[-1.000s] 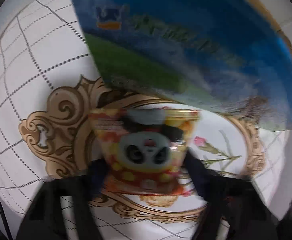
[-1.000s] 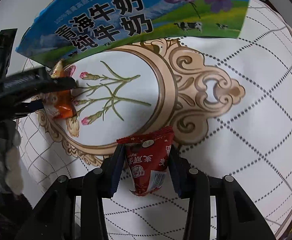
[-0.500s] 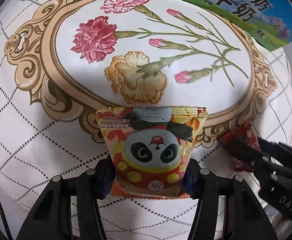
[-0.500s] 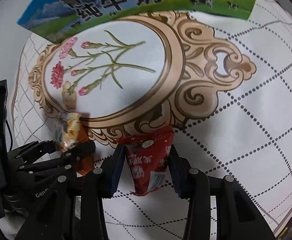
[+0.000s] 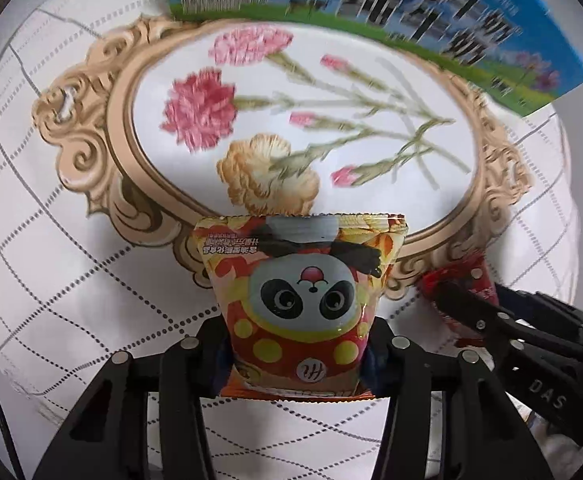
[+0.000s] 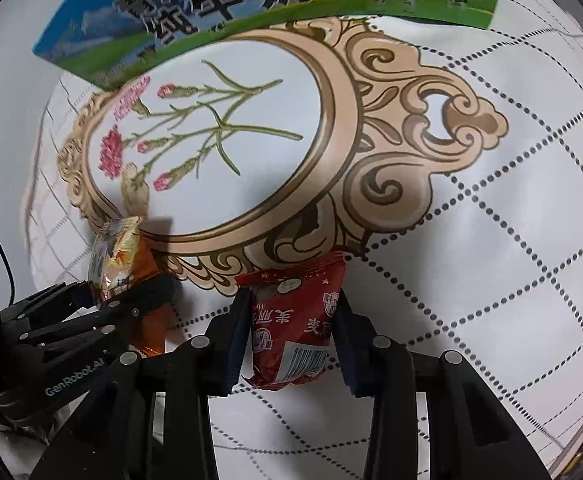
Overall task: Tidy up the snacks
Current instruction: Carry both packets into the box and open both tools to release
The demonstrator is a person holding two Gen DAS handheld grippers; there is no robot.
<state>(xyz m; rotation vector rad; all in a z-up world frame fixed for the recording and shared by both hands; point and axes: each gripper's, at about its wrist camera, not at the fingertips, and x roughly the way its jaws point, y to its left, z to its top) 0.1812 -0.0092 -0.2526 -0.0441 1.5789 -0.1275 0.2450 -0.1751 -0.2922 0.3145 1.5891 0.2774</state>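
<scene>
The left tool (image 5: 297, 344) is clamped on a panda-print snack packet (image 5: 301, 300), its pads pressing the lower half of the wrapper from both sides while the top edge stands free above them. Its jaws have just been closing tighter on that packet. The right tool (image 6: 291, 332) is likewise clamped on a red snack packet (image 6: 295, 320), barcode toward the camera, and its jaws too have just been closing with the packet between them.

Both packets hang above the surface (image 6: 491, 260), which is covered by a white cloth with a dotted diamond grid and a gold-framed oval of printed carnations (image 5: 303, 128). The two tools sit close together near the lower rim of that oval; in the left wrist view the red packet shows just to the right of the panda packet, and in the right wrist view the panda packet appears at the left, seen side-on.

At the far edge of the oval stands a blue-and-green milk carton box (image 6: 251, 8). Whether it is meant to receive the snacks, and whether anything lies in it already, cannot be told from here.

Judging from this, the task looks mid-way at most: two snacks are picked up and secured, neither is set down in a final place. Placing both remains, and no other loose snacks are visible.
</scene>
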